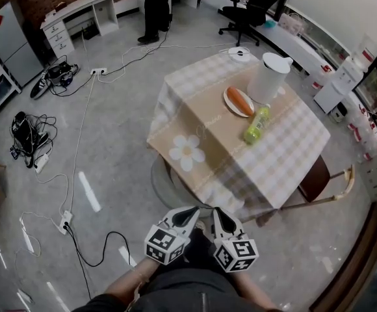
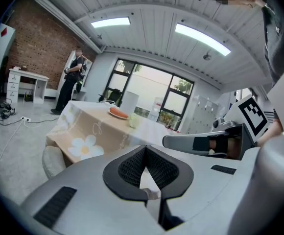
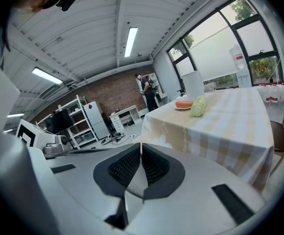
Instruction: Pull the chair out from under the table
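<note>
Currently left tongs (image 1: 190, 214) and right tongs (image 1: 218, 214) are pinched together, empty; the chair (image 1: 166, 182) sits tucked under the desk (image 1: 286, 155), near edge; seemingly padded, fairly light; I'd grip its seat rim.

Down below, the left gripper (image 1: 187, 214) and right gripper (image 1: 222, 216) sat side by side, noses toward the table (image 1: 292, 155). A grey chair (image 1: 160, 182) peeked from under its checked cloth, near edge. On top: a plate (image 1: 228, 104) with an orange item, a green bottle (image 1: 256, 125) lying flat beside it, a tall white container (image 1: 268, 77) behind
</note>
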The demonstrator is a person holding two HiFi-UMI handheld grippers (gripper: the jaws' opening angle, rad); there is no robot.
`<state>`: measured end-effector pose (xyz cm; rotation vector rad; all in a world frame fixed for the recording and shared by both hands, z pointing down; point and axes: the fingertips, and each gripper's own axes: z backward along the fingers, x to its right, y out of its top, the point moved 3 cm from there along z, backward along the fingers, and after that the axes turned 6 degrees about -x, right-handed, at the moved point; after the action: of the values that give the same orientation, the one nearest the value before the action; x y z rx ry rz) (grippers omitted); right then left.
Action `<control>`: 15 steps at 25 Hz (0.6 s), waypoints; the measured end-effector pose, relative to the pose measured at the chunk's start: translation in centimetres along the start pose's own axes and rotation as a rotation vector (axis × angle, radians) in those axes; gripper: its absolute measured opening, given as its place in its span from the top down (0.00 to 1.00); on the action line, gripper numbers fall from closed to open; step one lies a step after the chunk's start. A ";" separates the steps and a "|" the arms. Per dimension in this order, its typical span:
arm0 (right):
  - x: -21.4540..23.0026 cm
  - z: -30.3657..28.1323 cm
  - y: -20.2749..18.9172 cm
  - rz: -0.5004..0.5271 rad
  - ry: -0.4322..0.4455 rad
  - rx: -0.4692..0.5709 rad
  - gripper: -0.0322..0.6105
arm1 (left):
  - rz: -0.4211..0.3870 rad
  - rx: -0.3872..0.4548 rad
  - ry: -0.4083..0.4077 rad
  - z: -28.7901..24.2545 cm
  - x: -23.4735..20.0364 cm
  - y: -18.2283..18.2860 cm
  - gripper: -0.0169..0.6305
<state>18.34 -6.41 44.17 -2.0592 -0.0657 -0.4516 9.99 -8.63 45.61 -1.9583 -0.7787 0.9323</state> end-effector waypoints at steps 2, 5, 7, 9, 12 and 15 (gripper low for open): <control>0.2 -0.6 0.5 0.015 0.019 -0.005 0.92 | 0.001 0.010 0.008 -0.7 -0.3 0.5 0.96; 0.5 -1.4 1.1 0.033 0.048 -0.016 0.92 | 0.009 0.026 0.022 -1.5 -0.7 1.3 0.96; 0.9 -1.9 1.5 0.045 0.067 -0.023 0.92 | 0.015 0.038 0.030 -2.1 -1.0 1.6 0.96; 1.3 -2.5 1.9 0.058 0.086 -0.029 0.92 | 0.022 0.047 0.044 -2.7 -1.3 1.9 0.96; 1.9 -3.4 2.5 0.073 0.114 -0.037 0.92 | 0.034 0.055 0.072 -3.4 -1.9 2.3 0.96; 2.4 -4.4 3.1 0.086 0.144 -0.048 0.92 | 0.043 0.064 0.103 -4.0 -2.5 2.8 0.96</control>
<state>20.03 -12.10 44.37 -2.0615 0.1202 -0.5511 12.48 -13.57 45.60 -1.9572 -0.6426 0.8642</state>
